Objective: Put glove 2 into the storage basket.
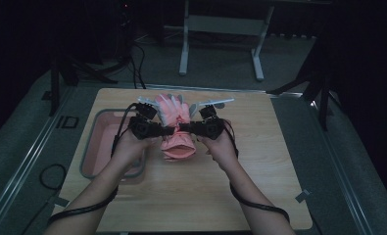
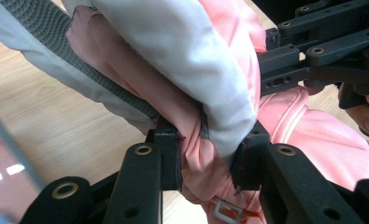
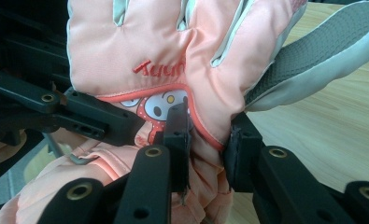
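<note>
Pink padded gloves [image 1: 174, 115] with grey textured thumbs hang above the wooden table [image 1: 259, 186], fingers pointing away from me. A grey thumb sticks out on each side. My left gripper [image 1: 169, 130] is shut on the left edge near the wrist, and my right gripper [image 1: 182, 128] is shut on the right edge. In the left gripper view the left gripper [image 2: 205, 140] pinches bunched pink fabric under the grey-white palm [image 2: 210, 56]. In the right gripper view the right gripper [image 3: 208, 126] clamps the fabric beside a cartoon face [image 3: 161, 105].
A pink basin with a grey rim [image 1: 95, 147] sits at the table's left side, partly under my left hand. White frame legs [image 1: 183, 49] stand on the floor beyond the table. Bare wood lies to the right and front.
</note>
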Available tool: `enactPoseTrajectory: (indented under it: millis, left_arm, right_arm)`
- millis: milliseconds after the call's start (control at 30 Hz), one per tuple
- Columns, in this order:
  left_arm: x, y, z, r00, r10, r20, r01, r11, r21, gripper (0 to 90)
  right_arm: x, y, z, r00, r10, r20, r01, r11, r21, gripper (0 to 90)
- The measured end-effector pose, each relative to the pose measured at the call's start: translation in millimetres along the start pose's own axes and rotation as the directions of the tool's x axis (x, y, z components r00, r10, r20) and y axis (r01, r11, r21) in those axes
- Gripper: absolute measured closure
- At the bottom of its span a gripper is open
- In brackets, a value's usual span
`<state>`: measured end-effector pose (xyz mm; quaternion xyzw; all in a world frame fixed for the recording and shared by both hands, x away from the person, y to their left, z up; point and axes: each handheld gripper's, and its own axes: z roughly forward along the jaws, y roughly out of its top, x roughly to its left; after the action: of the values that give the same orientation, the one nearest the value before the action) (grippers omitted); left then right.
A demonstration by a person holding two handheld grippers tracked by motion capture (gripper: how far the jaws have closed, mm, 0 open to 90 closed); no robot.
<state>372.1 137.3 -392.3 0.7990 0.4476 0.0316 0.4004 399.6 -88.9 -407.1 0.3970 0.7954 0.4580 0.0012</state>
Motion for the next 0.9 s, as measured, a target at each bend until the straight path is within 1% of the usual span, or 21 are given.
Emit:
enactPoseTrajectory:
  millis: [100, 133, 167, 200, 233, 267, 433, 533, 700, 800, 900]
  left_arm:
    - [7.1, -1.7, -11.2, 0.9999, -0.008, -0.011, 0.008, 1.0000, 0.000, 69.1]
    - [7.1, -1.7, -11.2, 0.9999, -0.008, -0.011, 0.008, 1.0000, 0.000, 69.1]
    - [11.8, -3.5, -19.6, 0.9997, -0.010, -0.021, 0.010, 0.9999, -0.001, 69.1]
    - [13.9, -4.5, -23.1, 0.9996, -0.009, -0.026, 0.009, 1.0000, -0.001, 69.1]
    - [13.9, -4.5, -23.1, 0.9996, -0.009, -0.026, 0.009, 1.0000, -0.001, 69.1]
    - [18.7, -6.9, -30.6, 0.9993, -0.015, -0.035, 0.015, 0.9999, -0.002, 69.1]
    - [34.0, -15.9, -52.4, 0.9977, -0.039, -0.056, 0.039, 0.9992, -0.005, 69.1]
    - [45.1, -23.5, -66.9, 0.9960, -0.050, -0.074, 0.050, 0.9987, -0.004, 69.1]
    - [66.2, -38.6, -87.3, 0.9911, -0.079, -0.107, 0.079, 0.9968, -0.001, 69.1]
    - [80.2, -47.5, -94.5, 0.9883, -0.092, -0.122, 0.094, 0.9954, 0.012, 69.1]
    - [94.0, -56.4, -95.2, 0.9863, -0.107, -0.126, 0.111, 0.9933, 0.031, 69.0]
  right_arm:
    - [7.0, 5.4, 7.7, 0.9999, 0.002, -0.016, -0.002, 1.000, 0.001, 73.5]
    - [7.0, 5.4, 7.7, 0.9999, 0.002, -0.016, -0.002, 1.000, 0.001, 73.5]
    - [14.2, 9.9, 13.9, 0.9997, -0.004, -0.024, 0.004, 1.000, -0.002, 73.5]
    - [17.6, 11.5, 16.5, 0.9997, -0.006, -0.025, 0.006, 1.000, -0.004, 73.5]
    - [20.8, 13.1, 19.2, 0.9996, -0.013, -0.027, 0.013, 1.000, -0.004, 73.5]
    - [24.0, 15.0, 22.2, 0.9994, -0.013, -0.032, 0.013, 1.000, -0.003, 73.4]
    - [42.0, 24.5, 40.2, 0.9984, -0.017, -0.054, 0.017, 1.000, 0.005, 73.4]
    - [54.7, 29.4, 54.4, 0.9972, -0.023, -0.072, 0.024, 1.000, 0.008, 73.4]
    - [76.2, 36.1, 83.1, 0.9947, -0.030, -0.098, 0.032, 0.999, 0.024, 73.3]
    - [86.8, 38.0, 101.9, 0.9936, -0.035, -0.107, 0.040, 0.999, 0.038, 73.3]
    - [93.2, 36.8, 120.2, 0.9932, -0.036, -0.111, 0.042, 0.998, 0.055, 73.2]
